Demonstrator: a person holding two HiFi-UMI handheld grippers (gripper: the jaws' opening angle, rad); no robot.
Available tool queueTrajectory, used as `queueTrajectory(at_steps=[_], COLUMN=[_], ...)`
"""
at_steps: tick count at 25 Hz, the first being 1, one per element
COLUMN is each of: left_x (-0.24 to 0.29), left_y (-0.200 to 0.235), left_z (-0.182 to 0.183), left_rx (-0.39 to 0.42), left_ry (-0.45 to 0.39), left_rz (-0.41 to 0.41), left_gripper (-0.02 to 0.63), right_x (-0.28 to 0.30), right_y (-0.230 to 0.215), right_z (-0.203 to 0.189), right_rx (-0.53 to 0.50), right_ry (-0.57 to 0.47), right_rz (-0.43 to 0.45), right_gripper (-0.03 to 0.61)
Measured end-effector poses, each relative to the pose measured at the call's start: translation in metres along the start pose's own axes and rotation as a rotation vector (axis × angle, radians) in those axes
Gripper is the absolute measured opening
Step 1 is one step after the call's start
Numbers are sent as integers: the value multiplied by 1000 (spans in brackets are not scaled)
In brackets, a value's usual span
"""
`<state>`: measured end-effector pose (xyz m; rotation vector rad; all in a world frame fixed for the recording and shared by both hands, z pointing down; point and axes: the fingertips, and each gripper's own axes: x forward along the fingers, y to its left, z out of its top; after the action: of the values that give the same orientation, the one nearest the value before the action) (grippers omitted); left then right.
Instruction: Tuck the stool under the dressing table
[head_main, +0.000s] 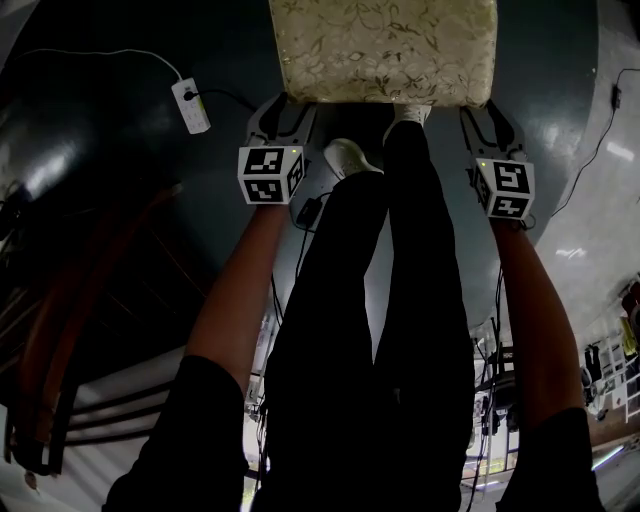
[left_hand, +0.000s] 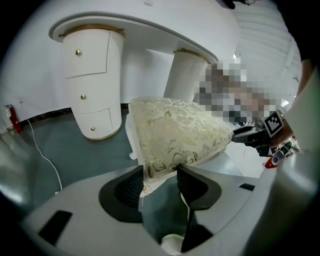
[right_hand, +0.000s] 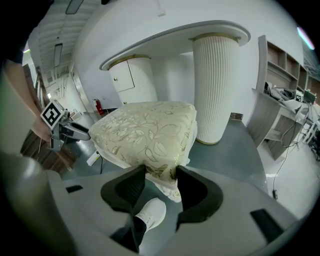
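counted: 1 stool (head_main: 385, 50) | 1 dressing table (right_hand: 215, 85) | 2 grippers: left gripper (head_main: 285, 106), right gripper (head_main: 490, 112) | 1 power strip (head_main: 191, 106) | 2 shoes (head_main: 350, 158)

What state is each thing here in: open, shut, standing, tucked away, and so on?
Stool: upright, out in front of the table, not tucked under.
Drawers: all shut.
Left gripper: open, jaws astride one near corner of the stool.
Right gripper: open, jaws astride the other near corner.
Power strip: one plug in.
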<state>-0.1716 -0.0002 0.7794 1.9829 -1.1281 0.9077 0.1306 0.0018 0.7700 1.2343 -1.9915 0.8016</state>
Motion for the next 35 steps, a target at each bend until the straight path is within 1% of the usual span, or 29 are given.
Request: queueTrajectory(at_steps=[4, 6, 12, 16, 20, 24, 29, 35], left_x=[-2, -2, 3, 3, 5, 5, 7, 6], left_y=[-3, -5, -6, -3, -4, -7, -12, -9], left_z=[-4, -3, -7, -4, -5, -9, -14, -9], left_rx=[16, 26, 6, -15, -29, -34, -47, -39], left_ry=[11, 16, 4, -6, 6, 21, 49, 49], left_rz=[14, 25, 55, 89, 94, 113, 98, 85], left_gripper=[215, 202, 202, 199, 198, 198, 198, 198], right_x=[-2, -2, 0, -1, 1, 3, 3, 0], right_y=[1, 0, -2, 1, -2, -5, -8, -7], right_z=[-4, -4, -2, -4, -4, -2, -2, 2], right_rx=[2, -2, -25, -11, -14, -43, -65, -45], right_ry=[7, 14, 21, 33, 73, 109, 137, 128], right_rz=[-2, 2, 10, 7, 5, 20, 33, 27], right_gripper=[216, 216, 216, 215, 216, 215, 215, 215])
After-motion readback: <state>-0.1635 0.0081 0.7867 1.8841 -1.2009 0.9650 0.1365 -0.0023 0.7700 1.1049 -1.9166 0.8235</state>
